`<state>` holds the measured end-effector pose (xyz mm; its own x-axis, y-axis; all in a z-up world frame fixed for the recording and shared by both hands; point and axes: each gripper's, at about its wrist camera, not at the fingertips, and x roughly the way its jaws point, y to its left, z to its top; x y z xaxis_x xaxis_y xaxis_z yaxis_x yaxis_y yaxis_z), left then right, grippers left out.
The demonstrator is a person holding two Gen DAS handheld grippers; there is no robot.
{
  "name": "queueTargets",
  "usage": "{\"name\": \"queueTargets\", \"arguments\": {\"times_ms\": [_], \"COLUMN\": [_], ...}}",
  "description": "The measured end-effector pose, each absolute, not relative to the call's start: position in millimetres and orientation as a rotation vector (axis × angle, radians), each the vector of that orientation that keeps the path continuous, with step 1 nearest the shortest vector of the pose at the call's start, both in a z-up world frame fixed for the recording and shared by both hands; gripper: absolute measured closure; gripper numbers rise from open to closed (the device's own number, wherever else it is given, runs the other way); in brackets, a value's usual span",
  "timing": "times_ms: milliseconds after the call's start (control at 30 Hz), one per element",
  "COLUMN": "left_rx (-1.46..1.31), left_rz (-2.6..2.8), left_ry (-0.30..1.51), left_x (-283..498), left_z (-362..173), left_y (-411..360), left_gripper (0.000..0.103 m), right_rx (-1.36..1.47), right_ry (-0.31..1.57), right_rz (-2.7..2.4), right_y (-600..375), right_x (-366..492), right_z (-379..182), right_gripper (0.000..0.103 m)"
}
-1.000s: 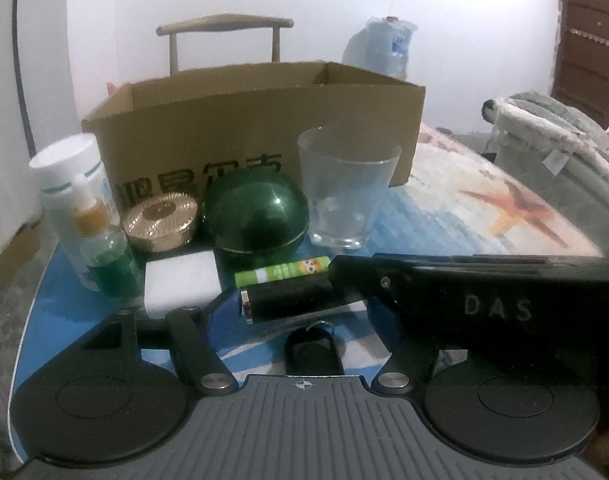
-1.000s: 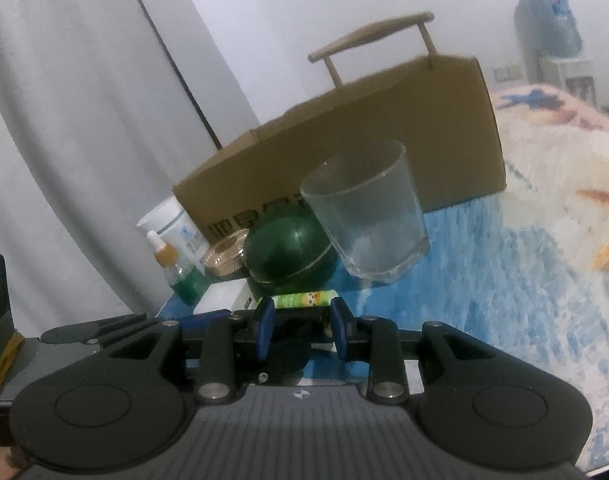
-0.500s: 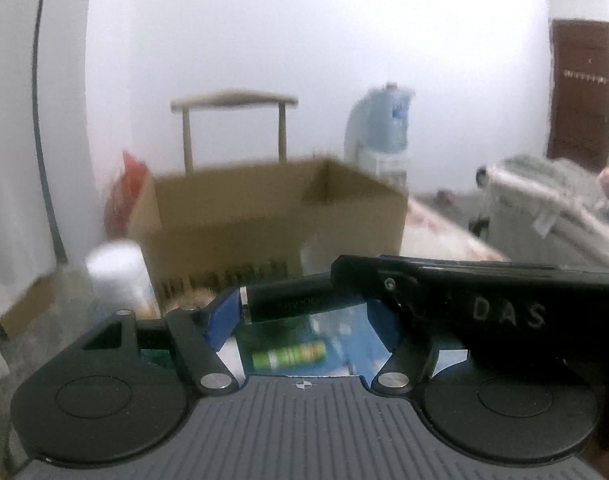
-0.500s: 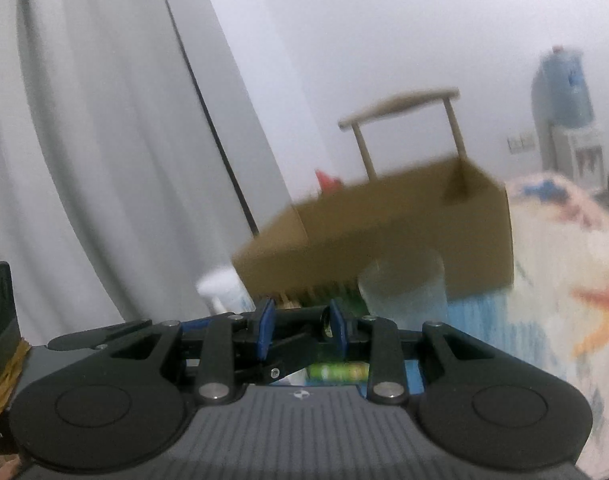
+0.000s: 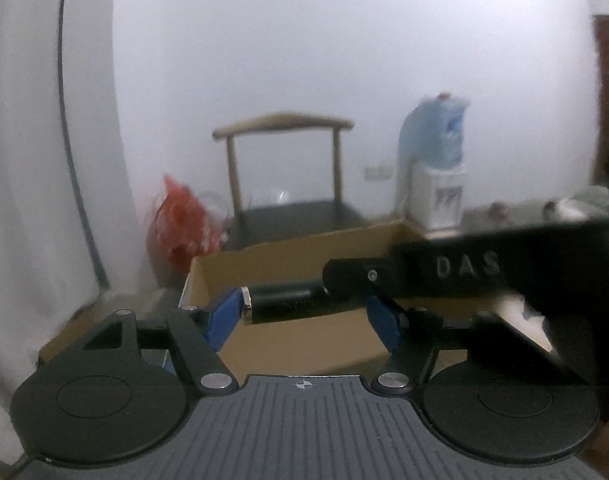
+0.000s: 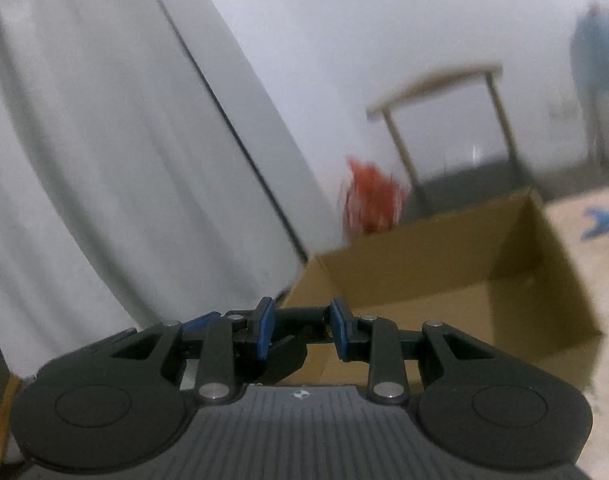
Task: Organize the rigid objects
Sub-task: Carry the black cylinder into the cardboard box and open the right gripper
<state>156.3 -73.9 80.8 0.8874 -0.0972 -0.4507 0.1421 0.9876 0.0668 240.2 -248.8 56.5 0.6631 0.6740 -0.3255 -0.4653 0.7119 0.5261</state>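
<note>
Because the box [image 6: 444,280] is where things go, the right tool [image 6: 298,326] is pinching the black tube [image 5: 284,303] above it, at its 6 o'clock rim; the left tool [image 5: 304,314] is spread wide.

Right gripper [image 6: 300,326] clamped, left gripper [image 5: 304,312] wide

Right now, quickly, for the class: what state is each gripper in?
Left gripper: open, fingers spread either side of the black cylinder.
Right gripper: shut on the black cylinder.
</note>
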Motion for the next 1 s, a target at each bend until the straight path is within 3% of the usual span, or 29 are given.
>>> {"name": "queueTargets", "arguments": {"times_ms": [367,533,1000], "left_rx": [0.015,-0.052,0.135], "left_rz": [-0.064,-0.017,-0.082], "left_ry": [0.893,1.024,1.010], "left_x": [316,346,351], "left_z": [47,25,27], "left_y": [-51,-34,-61], "left_gripper": [0.034,0.034,0.032], "right_rx": [0.542,0.533,0.659], "right_ry": [1.022,1.128,1.187], "right_rz": [0.613,0.594,0.638], "right_y": [-221,-208,-235], "right_x": [413,443,447], "right_z": [12,-7,-22], "right_gripper": [0.070,0.070,0.068]}}
